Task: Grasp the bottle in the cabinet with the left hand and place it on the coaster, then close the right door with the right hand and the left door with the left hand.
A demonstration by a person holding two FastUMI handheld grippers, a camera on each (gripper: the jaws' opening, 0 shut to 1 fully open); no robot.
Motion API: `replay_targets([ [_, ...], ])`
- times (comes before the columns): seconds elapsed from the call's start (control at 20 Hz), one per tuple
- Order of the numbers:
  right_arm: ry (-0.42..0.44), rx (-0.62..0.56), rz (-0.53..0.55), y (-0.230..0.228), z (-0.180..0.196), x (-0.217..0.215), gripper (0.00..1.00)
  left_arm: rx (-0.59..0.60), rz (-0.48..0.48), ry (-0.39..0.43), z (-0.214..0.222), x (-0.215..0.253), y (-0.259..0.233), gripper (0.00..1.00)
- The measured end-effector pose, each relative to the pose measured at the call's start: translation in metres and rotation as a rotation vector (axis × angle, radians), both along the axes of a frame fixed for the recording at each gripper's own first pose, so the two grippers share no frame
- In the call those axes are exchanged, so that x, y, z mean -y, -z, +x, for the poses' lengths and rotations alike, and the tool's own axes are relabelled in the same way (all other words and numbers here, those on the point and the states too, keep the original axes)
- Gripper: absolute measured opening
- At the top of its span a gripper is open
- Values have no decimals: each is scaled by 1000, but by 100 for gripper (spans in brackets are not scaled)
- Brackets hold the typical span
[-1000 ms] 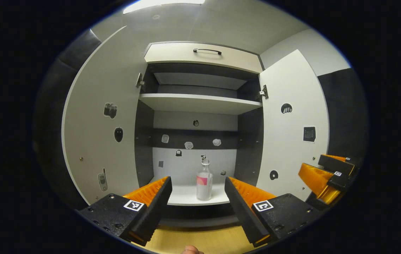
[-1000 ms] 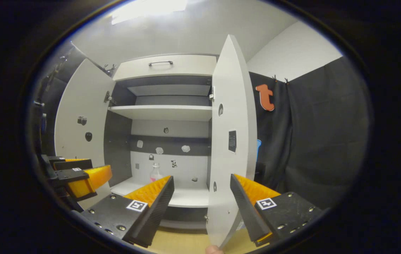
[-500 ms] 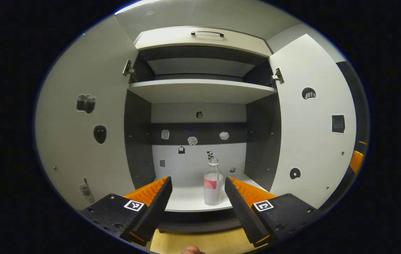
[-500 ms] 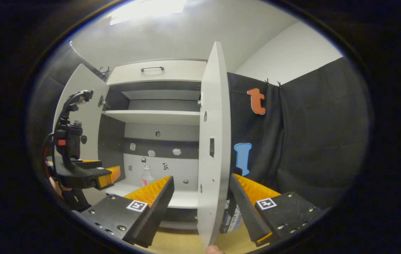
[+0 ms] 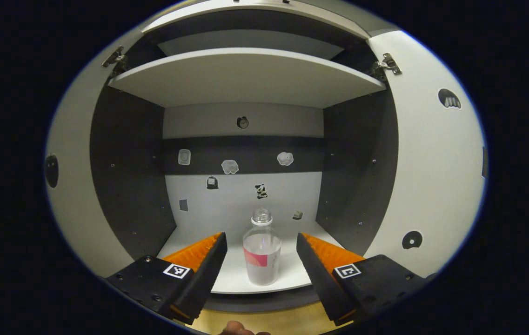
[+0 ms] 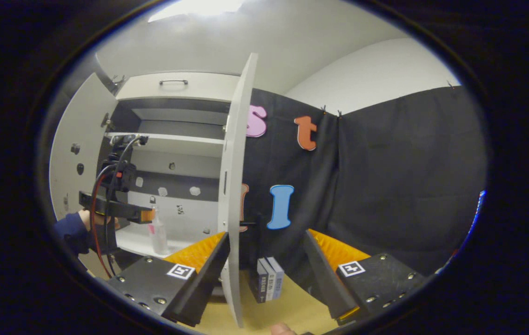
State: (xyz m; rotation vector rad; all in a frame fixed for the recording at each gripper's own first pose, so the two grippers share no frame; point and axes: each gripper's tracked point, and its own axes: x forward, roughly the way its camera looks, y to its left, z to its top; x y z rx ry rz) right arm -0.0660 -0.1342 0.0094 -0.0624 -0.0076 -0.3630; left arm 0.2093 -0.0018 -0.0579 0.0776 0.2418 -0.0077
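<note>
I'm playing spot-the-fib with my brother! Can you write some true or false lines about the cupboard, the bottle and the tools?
1. The bottle stands upright on the cupboard's bottom shelf. True.
2. The left tool is squeezing the bottle. False: its jaws are open, with the bottle between them and untouched.
3. Both cupboard doors are shut. False: the right door and the left door are open.
4. The right tool is open and holds nothing. True.
5. The bottle has a pink label. True.
</note>
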Motion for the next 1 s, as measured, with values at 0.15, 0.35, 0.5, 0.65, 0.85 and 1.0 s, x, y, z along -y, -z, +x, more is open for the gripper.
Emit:
replay_targets([
  [0.15,67,-9,6,7,-10,18,96,-30,8,-25,28,-2,17,97],
  [0.35,120,-43,33,22,-17,33,96,-93,-1,-54,50,-5,41,97],
  [0.5,135,-52,35,25,-20,35,96,-153,-9,-64,56,-6,58,97],
  [0.65,135,-53,31,26,-25,34,96,-179,-13,-74,58,-4,68,92],
  [0.85,149,-51,30,26,-39,38,96,-188,-16,-62,49,-1,66,80],
  [1.0,149,-54,29,24,-48,42,96,-174,-32,-35,28,6,57,82],
])
